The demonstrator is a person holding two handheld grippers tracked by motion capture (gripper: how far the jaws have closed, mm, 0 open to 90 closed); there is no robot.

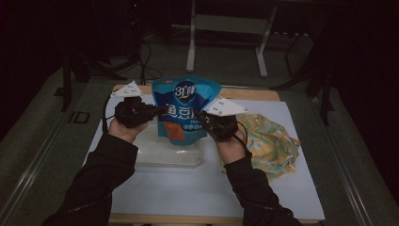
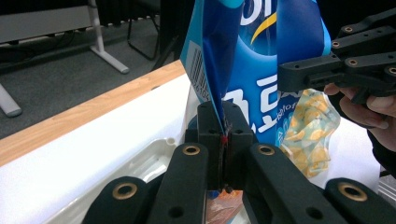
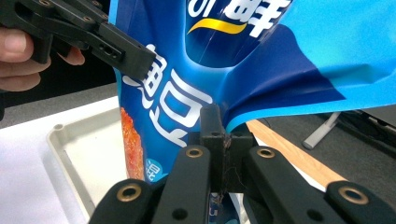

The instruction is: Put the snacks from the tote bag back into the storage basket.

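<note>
A wooden table (image 1: 244, 94) covered by a white sheet (image 1: 188, 188) is seen in the high view, with dark, hard-to-read surroundings beyond it. On the sheet, a shallow clear plastic tray (image 1: 164, 157) is set near the middle, and a crumpled yellow-and-teal patterned bag (image 1: 273, 141) is laid just to its right, partly hidden behind the right forearm.

A glossy blue snack pouch with white lettering and an orange picture panel (image 1: 186, 110) is held upright over the tray's far part, between the two grippers. Its lower edge is hard to separate from the tray in the high view, so contact cannot be told.

The left gripper (image 1: 157, 112) is clamped on the pouch's left edge; in the left gripper view its jaws are seen pressed together on a thin fold of the pouch (image 2: 233, 70), with a barcode visible on the pouch's side, a detail hidden from above. The right gripper (image 1: 201, 117) is clamped on the opposite edge; in the right gripper view the film (image 3: 261, 70) is seen pinched flat between its closed jaws. The pouch's top and bottom are cut off in both gripper views. In each gripper view the other gripper is seen farther off, with fingers (image 3: 18, 51) around it.
</note>
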